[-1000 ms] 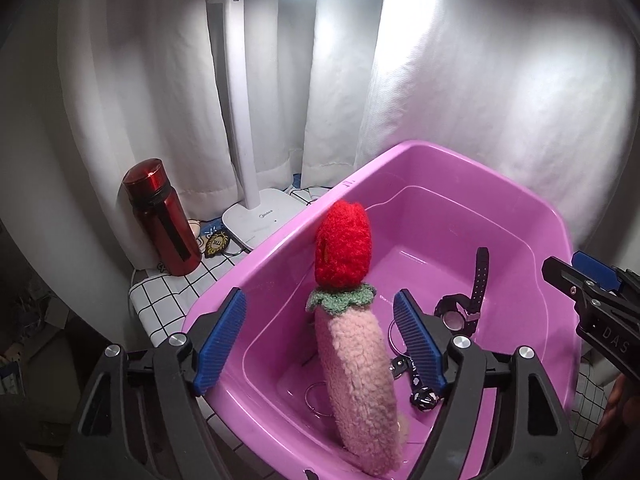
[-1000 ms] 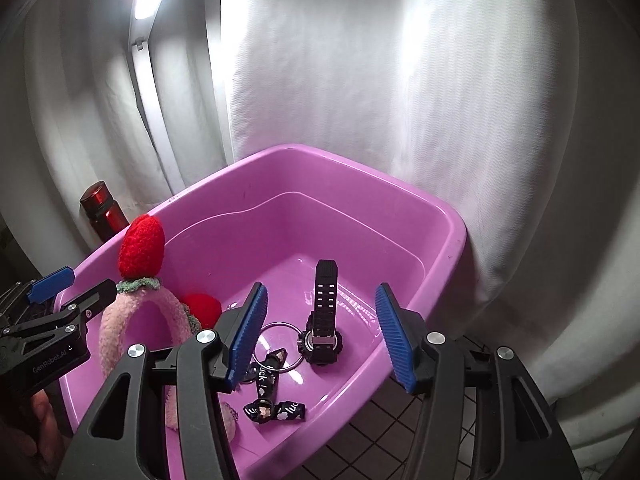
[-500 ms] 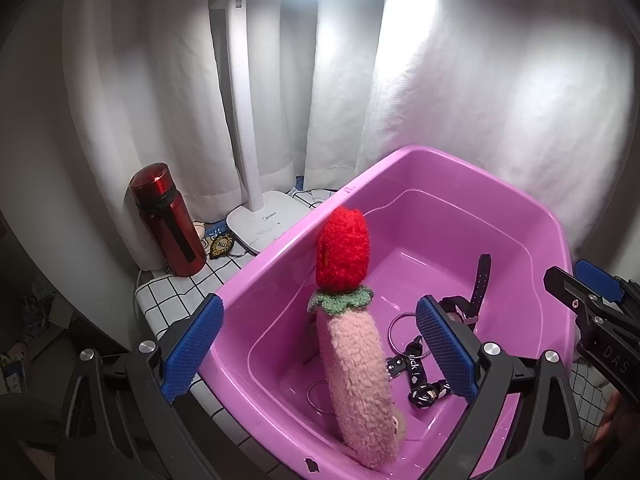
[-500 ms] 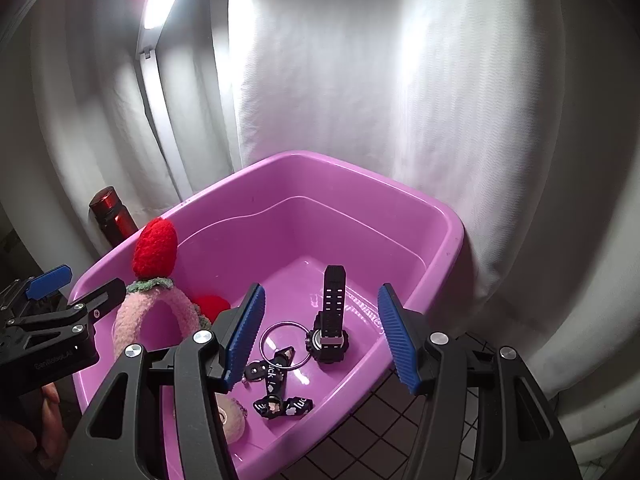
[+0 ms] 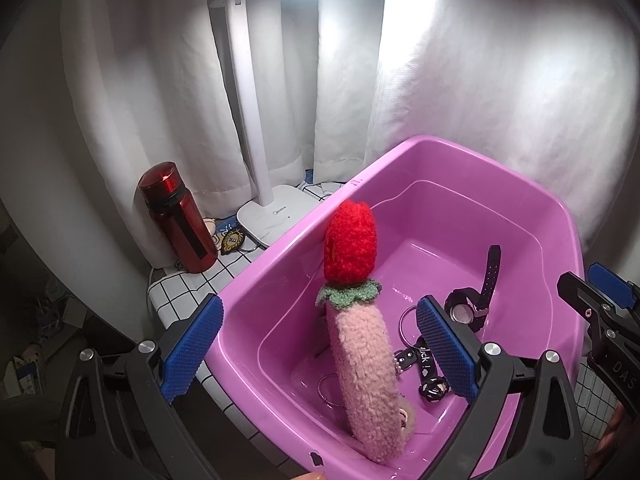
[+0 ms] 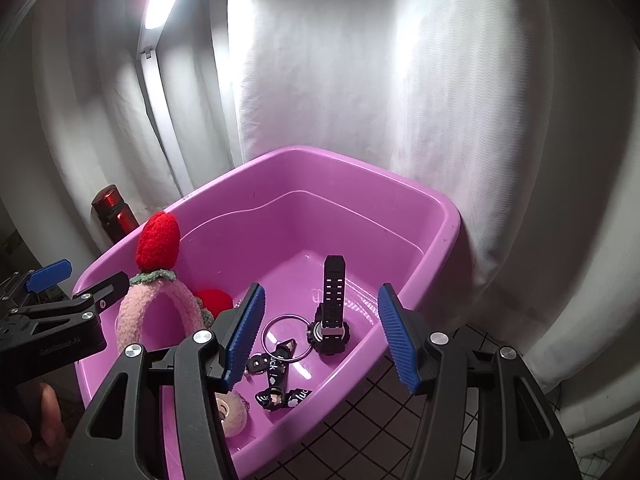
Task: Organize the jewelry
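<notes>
Jaws: left gripper [image 5: 318, 344] spread wide, empty | right gripper [image 6: 320, 334] partly apart, empty | both above basin [image 6: 448, 216]

"Midea" on lamp base [image 5: 276, 216]; "luck" on black strap [image 6: 276, 366].

Harsh lamp [image 5: 256, 128] glare overhead; dark, warped edges

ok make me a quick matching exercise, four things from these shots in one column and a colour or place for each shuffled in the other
Things:
1. watch
2. bottle
3. headband
4. lamp base

Descriptions:
A. white, on the checked cloth beside the tub
B. fluffy pink, topped by a red strawberry
C. black, strap sticking up
D. dark red, outside the tub

Pairs: 1-C, 2-D, 3-B, 4-A
</notes>
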The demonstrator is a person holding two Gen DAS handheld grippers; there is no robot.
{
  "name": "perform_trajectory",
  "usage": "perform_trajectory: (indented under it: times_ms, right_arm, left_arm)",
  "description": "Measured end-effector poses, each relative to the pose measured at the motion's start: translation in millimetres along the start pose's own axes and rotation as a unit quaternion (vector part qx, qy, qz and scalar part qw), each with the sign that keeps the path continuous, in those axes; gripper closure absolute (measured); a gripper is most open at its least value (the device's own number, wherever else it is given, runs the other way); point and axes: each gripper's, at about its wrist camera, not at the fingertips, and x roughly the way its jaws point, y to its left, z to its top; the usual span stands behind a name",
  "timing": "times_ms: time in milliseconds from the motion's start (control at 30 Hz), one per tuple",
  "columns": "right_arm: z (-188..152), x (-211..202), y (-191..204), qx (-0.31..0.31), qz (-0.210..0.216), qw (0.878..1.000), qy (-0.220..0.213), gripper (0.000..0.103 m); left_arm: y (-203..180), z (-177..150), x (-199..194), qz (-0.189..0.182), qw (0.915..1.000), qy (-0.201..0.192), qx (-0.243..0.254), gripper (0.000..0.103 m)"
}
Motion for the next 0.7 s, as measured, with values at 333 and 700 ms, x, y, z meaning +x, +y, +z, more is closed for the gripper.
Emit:
perform_trajectory:
  times_ms: [333,700]
  right_arm:
    - [-1.5,-3.1,0.3,-0.002,0.000,1.000,-0.005,0.047]
    - [-2.6,-6.6,0.7,-0.002,-0.002,1.000,-0.007,0.047]
  left_arm:
    - [-1.2,-0.7,-1.4,-0.006,1.0000,0.003,0.002,0.008]
    - [-2.9,-1.1,-3.7,-0.008,0.9999,0.005,0.002,0.008]
